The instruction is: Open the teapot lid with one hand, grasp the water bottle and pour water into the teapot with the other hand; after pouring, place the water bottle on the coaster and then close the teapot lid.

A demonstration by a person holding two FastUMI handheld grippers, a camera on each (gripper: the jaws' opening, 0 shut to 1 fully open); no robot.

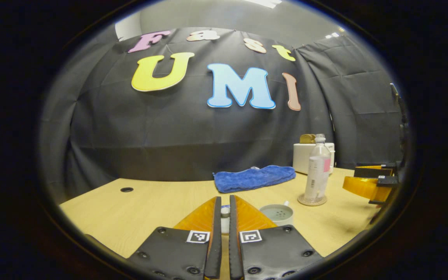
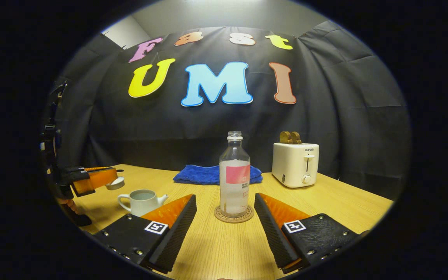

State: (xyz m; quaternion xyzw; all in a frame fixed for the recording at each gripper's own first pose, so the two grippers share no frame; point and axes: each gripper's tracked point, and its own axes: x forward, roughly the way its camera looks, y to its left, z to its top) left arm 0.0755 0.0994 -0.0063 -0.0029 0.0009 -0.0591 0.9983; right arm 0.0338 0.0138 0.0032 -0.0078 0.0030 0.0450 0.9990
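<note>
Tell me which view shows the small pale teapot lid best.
The right gripper view: the small pale teapot lid shows whole from the side, held in the left gripper above the white ceramic teapot. The left gripper view shows a sliver of lid between its fingers.

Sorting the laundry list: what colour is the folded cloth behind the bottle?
Blue; the cloth shows best in the left gripper view.

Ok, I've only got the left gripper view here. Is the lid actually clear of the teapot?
Observer: Yes. The left tongs hold the lid up beside the open teapot, not over it.
Operator: Are the right tongs shut on the bottle?
Observer: No. The right tongs are open, with the water bottle between the fingers, touching neither.
Operator: Is it capped?
Observer: No cap. It stands upright on the coaster.
</note>
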